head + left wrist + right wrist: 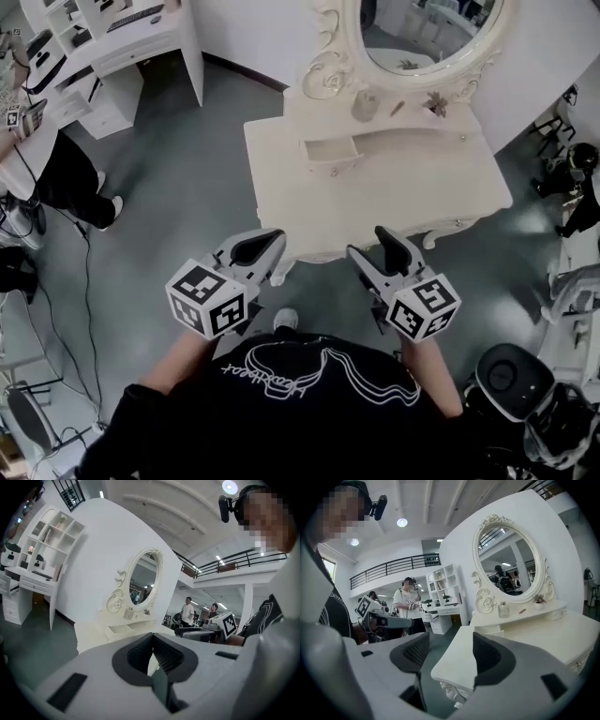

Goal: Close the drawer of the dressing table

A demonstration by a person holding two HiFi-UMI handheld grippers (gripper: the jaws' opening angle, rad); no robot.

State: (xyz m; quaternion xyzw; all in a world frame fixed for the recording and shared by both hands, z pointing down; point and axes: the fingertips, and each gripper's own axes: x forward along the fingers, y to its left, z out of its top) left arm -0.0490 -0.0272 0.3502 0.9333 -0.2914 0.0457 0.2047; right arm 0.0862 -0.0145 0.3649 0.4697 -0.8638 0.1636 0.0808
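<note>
The cream dressing table (375, 202) with its oval mirror (427, 37) stands in front of me. One small drawer (330, 153) under the mirror shelf is pulled out over the tabletop; the left gripper view also shows this drawer (119, 630). Both grippers hover short of the table's near edge, apart from it. My left gripper (277, 246) has its dark pads (140, 651) pressed together with nothing between them. My right gripper (367, 241) stands open, and in its own view the table's near corner (457, 665) shows beyond the gap of the gripper (450, 653).
A small bottle (366, 105) and a little plant (436, 101) sit on the mirror shelf. A person (56, 178) stands at the left by a white shelf desk (122, 47). Cables lie on the grey floor (187, 187). Black equipment (511, 375) sits at the lower right.
</note>
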